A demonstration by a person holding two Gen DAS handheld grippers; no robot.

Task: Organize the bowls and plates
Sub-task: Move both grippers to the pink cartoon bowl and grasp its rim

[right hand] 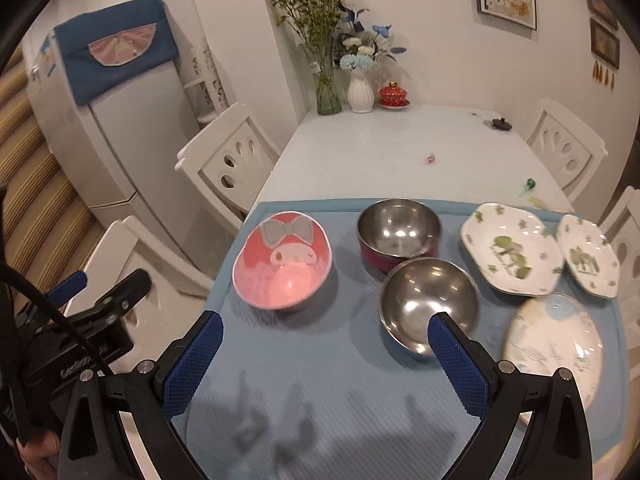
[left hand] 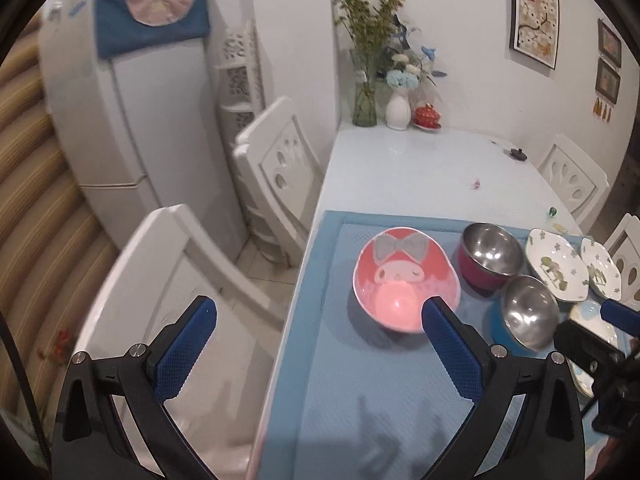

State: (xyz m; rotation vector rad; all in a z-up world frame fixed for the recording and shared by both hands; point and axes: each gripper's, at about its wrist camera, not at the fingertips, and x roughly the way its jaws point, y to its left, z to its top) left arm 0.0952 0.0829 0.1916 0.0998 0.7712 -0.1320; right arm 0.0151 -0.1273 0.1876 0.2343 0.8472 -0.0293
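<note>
A pink cartoon bowl sits at the left of the blue mat. A steel bowl with a red outside and a steel bowl with a blue outside stand to its right. Two white floral plates and an oval pale plate lie at the right. My left gripper is open and empty, hovering near the mat's left edge in front of the pink bowl. My right gripper is open and empty above the mat's front.
White chairs stand along the table's left side and others on the right. A fridge is at the left. Vases with flowers and a red lidded cup stand at the table's far end.
</note>
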